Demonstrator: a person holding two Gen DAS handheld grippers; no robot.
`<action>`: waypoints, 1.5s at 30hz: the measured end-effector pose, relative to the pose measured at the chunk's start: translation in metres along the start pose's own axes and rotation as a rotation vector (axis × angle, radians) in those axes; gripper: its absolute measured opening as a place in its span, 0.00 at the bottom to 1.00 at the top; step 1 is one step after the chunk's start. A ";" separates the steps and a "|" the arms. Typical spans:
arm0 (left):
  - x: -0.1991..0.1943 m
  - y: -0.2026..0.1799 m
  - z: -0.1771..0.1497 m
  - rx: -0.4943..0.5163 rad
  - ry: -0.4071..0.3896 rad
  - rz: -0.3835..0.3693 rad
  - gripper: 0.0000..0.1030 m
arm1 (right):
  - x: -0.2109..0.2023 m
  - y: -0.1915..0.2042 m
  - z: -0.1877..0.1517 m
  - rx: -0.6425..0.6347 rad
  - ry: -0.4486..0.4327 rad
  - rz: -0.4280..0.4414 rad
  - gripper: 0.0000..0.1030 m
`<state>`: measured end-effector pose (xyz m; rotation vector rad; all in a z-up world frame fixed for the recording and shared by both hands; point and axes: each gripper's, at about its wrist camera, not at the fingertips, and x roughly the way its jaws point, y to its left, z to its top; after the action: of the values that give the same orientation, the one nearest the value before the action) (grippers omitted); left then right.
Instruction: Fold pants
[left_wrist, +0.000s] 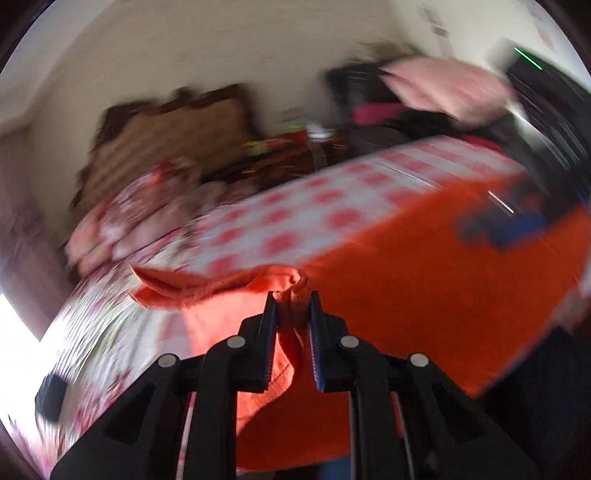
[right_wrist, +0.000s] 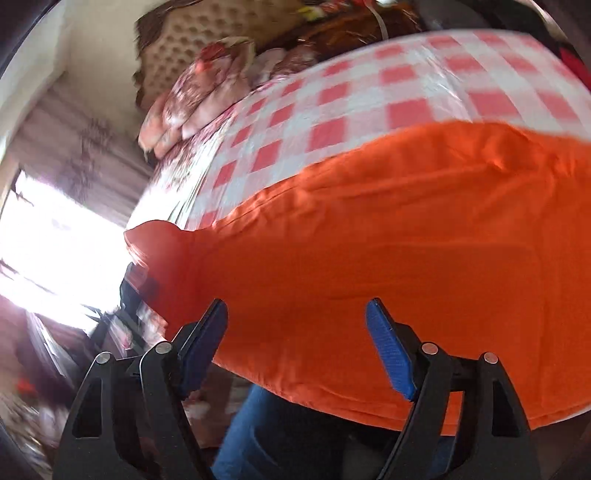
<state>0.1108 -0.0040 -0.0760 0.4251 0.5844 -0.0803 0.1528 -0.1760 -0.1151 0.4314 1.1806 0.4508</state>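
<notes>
Orange pants (left_wrist: 406, 280) lie spread over a bed with a red-and-white checked sheet (left_wrist: 295, 221). My left gripper (left_wrist: 293, 299) is shut on a bunched edge of the orange pants, and the fabric hangs down between its pads, lifted off the sheet. In the right wrist view the same pants (right_wrist: 388, 229) fill the middle of the picture. Just above their near edge my right gripper (right_wrist: 297, 306) is open, its blue pads wide apart with nothing pinched between them. Both views are blurred by motion.
Floral pillows (right_wrist: 199, 96) and a padded brown headboard (right_wrist: 207, 33) stand at the bed's far end. A bright window (right_wrist: 55, 251) is at the left. Blue jeans of a person (right_wrist: 258, 435) show below the bed's near edge. A pink pillow (left_wrist: 443, 88) lies at the back right.
</notes>
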 end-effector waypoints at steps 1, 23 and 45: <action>0.004 -0.021 -0.007 0.034 0.005 -0.018 0.16 | 0.001 -0.009 0.002 0.016 0.014 0.007 0.74; -0.024 0.007 -0.023 -0.138 -0.093 -0.070 0.15 | 0.127 0.053 0.066 0.078 0.309 0.197 0.69; 0.008 -0.154 -0.012 0.294 -0.123 -0.089 0.15 | 0.086 -0.019 0.078 -0.048 0.156 0.008 0.08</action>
<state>0.0819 -0.1388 -0.1460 0.6741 0.4711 -0.2778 0.2552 -0.1517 -0.1674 0.3645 1.3161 0.5262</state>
